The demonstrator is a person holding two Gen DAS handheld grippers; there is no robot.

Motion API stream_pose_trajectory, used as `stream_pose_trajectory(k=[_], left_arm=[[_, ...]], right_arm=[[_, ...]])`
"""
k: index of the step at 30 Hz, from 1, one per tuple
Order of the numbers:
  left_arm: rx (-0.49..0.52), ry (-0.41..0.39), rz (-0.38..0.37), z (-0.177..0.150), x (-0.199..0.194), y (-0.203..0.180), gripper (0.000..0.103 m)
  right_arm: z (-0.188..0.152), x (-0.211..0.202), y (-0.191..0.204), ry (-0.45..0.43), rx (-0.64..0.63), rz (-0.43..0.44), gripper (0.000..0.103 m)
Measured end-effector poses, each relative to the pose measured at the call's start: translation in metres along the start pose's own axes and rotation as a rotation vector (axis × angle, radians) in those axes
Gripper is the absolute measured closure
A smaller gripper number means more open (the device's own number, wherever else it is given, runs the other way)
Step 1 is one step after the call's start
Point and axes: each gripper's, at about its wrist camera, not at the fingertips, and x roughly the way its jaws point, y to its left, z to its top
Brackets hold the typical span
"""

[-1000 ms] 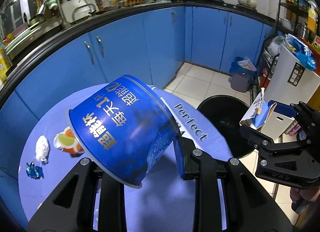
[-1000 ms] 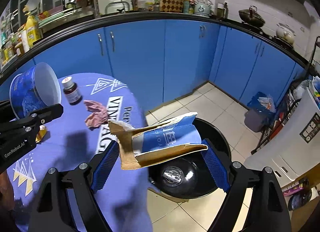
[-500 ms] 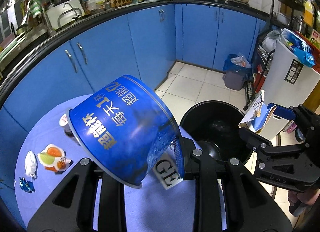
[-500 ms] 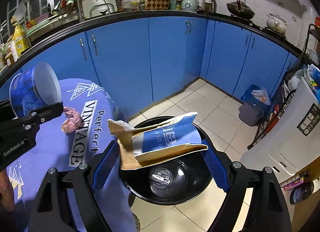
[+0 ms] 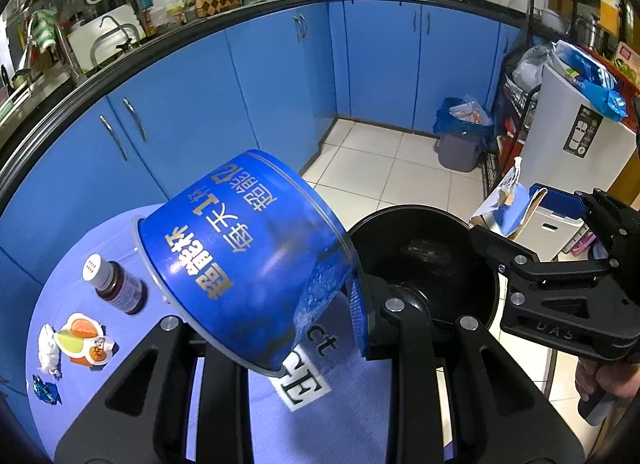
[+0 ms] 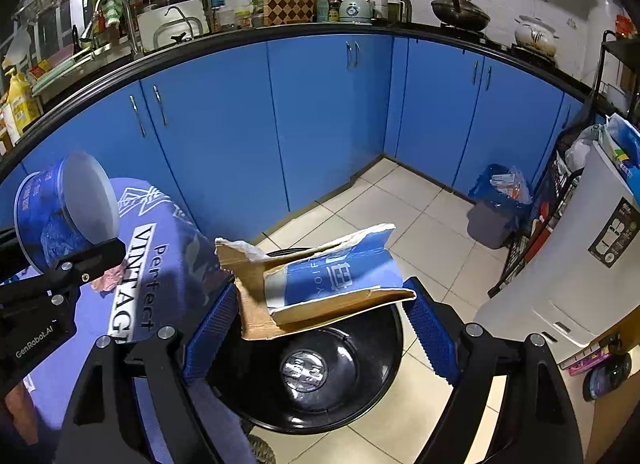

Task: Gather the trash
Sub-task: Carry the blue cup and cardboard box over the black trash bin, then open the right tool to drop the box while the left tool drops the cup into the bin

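On the left of the table I see a small brown bottle (image 5: 120, 288), a fruit-print wrapper (image 5: 82, 340) and a white crumpled scrap (image 5: 48, 352) lying on the purple tablecloth (image 5: 340, 416), not yet collected. My left gripper (image 5: 320, 304) is clamped almost shut on the wall of the blue paper bowl (image 5: 248, 260), which hangs tilted, rim toward me. Over the last second both hands have carried their loads right, off the table, and the black bin (image 6: 320, 380) has slid from the far right toward the middle of both views. My right gripper (image 6: 316, 324) stands wide, its 2 pads pressing the flattened, torn blue carton (image 6: 320, 280) directly above the bin's mouth. I judge the carton ready to drop, while the bowl sits at the bin's near-left rim and needs a little more travel.
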Motion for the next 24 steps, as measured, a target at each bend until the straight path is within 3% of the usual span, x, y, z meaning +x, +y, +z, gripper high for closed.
stream_pose_trajectory(k=[15, 17, 24], left_arm=[[0.011, -0.005, 0.007, 0.009, 0.008, -0.003, 0.075], [0.013, -0.006, 0.007, 0.009, 0.008, -0.004, 0.075], [0.021, -0.01, 0.004, 0.011, 0.006, -0.008, 0.075]], right_arm=[[0.012, 0.004, -0.013, -0.031, 0.024, -0.004, 0.02], [0.012, 0.003, -0.014, -0.034, 0.025, -0.011, 0.012], [0.007, 0.003, -0.019, -0.026, 0.042, -0.024, 0.009]])
